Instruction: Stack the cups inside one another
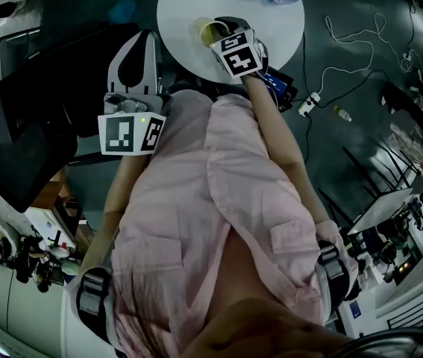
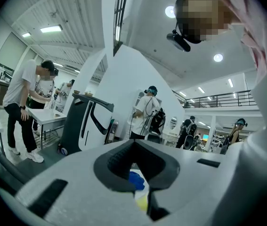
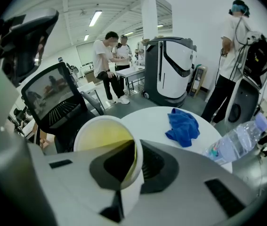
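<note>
A white cup with a yellow inside (image 1: 210,30) hangs over the near edge of the round white table (image 1: 189,6). My right gripper (image 1: 222,34) is shut on its rim. In the right gripper view the cup (image 3: 102,135) is tilted, and its wall is pinched between the jaws of the right gripper (image 3: 132,173). My left gripper (image 1: 145,39) stays close to the body, left of the table, jaws together and empty. In the left gripper view a bit of blue cloth (image 2: 136,179) and yellow cup (image 2: 141,199) shows through the hollow of the left gripper (image 2: 134,147). I see no other cup.
A blue cloth (image 3: 182,126) and a lying clear water bottle (image 3: 234,145) are on the table's far side (image 3: 157,117). A black office chair (image 1: 17,133) stands left of the table. A power strip with cables (image 1: 308,103) lies on the floor to the right. People stand at benches behind.
</note>
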`<action>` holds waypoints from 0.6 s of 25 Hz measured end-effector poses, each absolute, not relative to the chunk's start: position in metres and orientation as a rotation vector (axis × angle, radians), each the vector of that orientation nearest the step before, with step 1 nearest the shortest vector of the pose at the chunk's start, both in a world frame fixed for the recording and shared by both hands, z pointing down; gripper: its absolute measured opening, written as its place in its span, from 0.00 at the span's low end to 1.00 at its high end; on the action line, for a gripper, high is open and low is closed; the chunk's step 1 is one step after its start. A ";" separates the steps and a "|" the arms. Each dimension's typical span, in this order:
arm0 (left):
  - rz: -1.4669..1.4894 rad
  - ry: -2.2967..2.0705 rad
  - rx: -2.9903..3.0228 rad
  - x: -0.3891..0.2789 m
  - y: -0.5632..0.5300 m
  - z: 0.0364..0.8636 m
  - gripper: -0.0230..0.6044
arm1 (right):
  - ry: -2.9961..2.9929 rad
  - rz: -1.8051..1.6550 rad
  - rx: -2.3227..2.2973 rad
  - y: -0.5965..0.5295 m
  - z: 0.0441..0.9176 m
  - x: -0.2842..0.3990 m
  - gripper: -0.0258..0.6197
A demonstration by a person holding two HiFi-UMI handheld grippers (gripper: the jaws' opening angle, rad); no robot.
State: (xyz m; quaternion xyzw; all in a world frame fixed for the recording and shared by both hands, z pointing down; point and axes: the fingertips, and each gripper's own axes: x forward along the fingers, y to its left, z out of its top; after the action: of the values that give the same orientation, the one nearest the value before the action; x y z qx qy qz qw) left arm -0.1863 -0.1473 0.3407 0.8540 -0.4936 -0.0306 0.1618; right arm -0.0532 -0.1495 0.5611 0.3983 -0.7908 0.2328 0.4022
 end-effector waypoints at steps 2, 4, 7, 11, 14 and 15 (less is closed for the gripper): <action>-0.089 -1.411 2.437 -0.187 -0.147 0.340 0.06 | -1.991 0.584 0.993 -0.149 0.564 -0.055 0.10; -0.087 -1.412 2.435 -0.188 -0.147 0.342 0.06 | -1.983 0.579 0.977 -0.149 0.570 -0.056 0.10; -0.086 -1.412 2.433 -0.187 -0.147 0.342 0.06 | -1.967 0.577 0.952 -0.147 0.577 -0.057 0.10; -0.087 -1.414 2.430 -0.187 -0.147 0.342 0.06 | -1.950 0.568 0.924 -0.145 0.584 -0.059 0.10; -0.089 -1.417 2.430 -0.188 -0.148 0.340 0.06 | -1.931 0.557 0.905 -0.145 0.589 -0.059 0.10; -0.089 -1.418 2.430 -0.188 -0.148 0.340 0.06 | -1.925 0.555 0.900 -0.145 0.591 -0.059 0.10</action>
State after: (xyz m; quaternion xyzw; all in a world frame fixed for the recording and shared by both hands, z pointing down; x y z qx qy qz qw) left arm -0.1885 -0.1478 0.3401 0.8517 -0.4972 -0.0312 0.1627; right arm -0.0589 -0.1451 0.5909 0.3649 -0.7804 0.2250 0.4552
